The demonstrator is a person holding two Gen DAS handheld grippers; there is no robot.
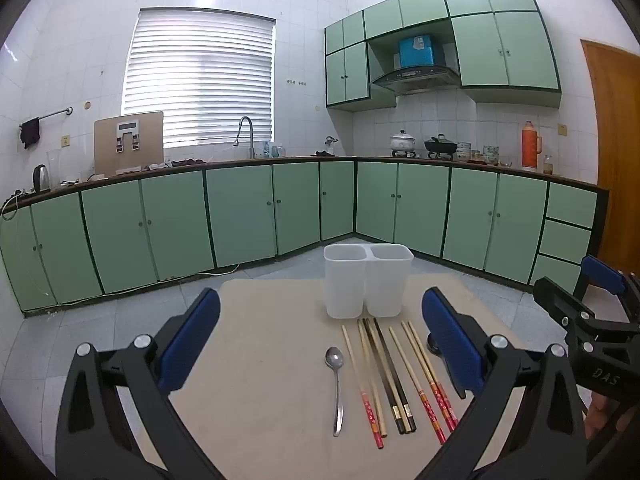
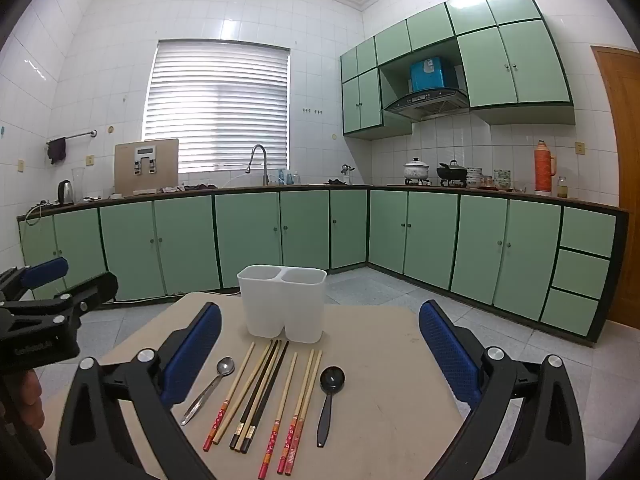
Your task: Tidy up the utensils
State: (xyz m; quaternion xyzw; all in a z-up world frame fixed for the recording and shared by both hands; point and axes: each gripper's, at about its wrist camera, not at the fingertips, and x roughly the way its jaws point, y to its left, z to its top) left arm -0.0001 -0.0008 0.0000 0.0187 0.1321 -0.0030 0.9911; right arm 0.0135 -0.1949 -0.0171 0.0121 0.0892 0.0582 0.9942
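A white two-compartment holder (image 1: 366,286) (image 2: 282,304) stands empty at the far side of a beige table (image 1: 264,392) (image 2: 380,384). In front of it lie a metal spoon (image 1: 337,388) (image 2: 209,389), several chopsticks (image 1: 394,376) (image 2: 264,396), some with red ends and two dark, and a black spoon (image 2: 329,396). In the left wrist view the right blue finger hides most of the black spoon. My left gripper (image 1: 320,340) is open above the near table. My right gripper (image 2: 320,354) is open above the utensils. Both are empty.
Green kitchen cabinets (image 1: 240,212) (image 2: 432,232) line the walls behind the table, with a tiled floor (image 2: 540,344) between. The other gripper shows at each view's edge: the right gripper (image 1: 592,312) and the left gripper (image 2: 48,304).
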